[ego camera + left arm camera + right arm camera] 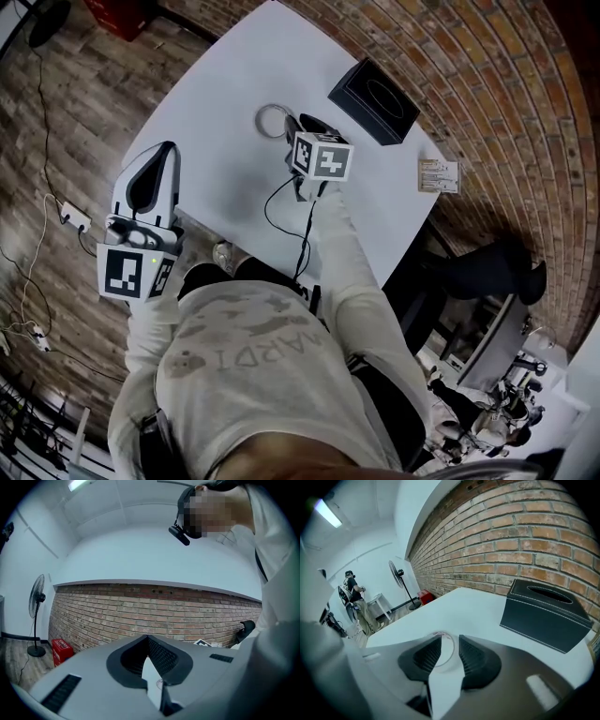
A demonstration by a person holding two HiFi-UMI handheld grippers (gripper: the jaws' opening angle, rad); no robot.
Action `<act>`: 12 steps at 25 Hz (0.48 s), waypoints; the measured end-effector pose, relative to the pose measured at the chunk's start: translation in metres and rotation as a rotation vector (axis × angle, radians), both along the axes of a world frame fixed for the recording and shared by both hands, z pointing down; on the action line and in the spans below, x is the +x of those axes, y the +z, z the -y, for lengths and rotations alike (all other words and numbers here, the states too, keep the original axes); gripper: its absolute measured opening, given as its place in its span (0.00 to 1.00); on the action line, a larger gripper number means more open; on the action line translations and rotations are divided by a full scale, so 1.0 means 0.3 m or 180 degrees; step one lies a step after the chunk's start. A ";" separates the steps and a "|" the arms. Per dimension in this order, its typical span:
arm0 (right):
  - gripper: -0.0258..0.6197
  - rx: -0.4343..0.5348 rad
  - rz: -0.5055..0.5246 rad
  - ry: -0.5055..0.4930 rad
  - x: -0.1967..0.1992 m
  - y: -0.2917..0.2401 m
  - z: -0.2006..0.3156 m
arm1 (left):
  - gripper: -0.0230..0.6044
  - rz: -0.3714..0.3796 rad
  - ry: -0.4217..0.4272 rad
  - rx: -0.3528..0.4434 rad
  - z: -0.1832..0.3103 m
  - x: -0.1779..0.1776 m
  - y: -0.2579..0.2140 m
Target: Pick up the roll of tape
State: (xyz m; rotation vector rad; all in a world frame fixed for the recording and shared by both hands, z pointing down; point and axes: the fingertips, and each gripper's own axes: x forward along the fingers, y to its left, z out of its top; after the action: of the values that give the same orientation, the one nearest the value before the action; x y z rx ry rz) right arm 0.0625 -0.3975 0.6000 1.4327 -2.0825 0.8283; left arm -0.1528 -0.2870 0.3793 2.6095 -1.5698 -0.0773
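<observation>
The roll of tape is a thin pale ring lying flat on the white table. My right gripper points down at it from just right of the ring, jaws open. In the right gripper view the tape shows as an arc in the gap between the two dark ribbed pads; the left jaw hides the rest of it. No pad presses on the tape. My left gripper hovers at the table's near-left edge, away from the tape; its jaws meet at the tips in the left gripper view with nothing held.
A black tissue box stands behind and right of the tape, also close in the right gripper view. A small card lies at the table's right edge. A cable trails from the right gripper. A fan, a red box and a brick wall are beyond.
</observation>
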 end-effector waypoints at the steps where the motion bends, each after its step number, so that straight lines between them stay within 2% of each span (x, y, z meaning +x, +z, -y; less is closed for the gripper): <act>1: 0.23 -0.0035 -0.0006 0.0000 -0.002 0.013 0.004 | 0.05 -0.0001 -0.0006 -0.0007 0.004 -0.003 0.003; 12: 0.26 -0.0244 -0.0299 -0.0059 -0.024 0.133 0.050 | 0.05 0.0032 -0.0111 -0.0080 0.010 -0.050 0.034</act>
State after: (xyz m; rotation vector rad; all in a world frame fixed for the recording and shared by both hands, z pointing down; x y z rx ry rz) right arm 0.0555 -0.4124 0.6400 1.3830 -1.9702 0.8089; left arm -0.1679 -0.2900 0.3894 2.5681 -1.6089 -0.0468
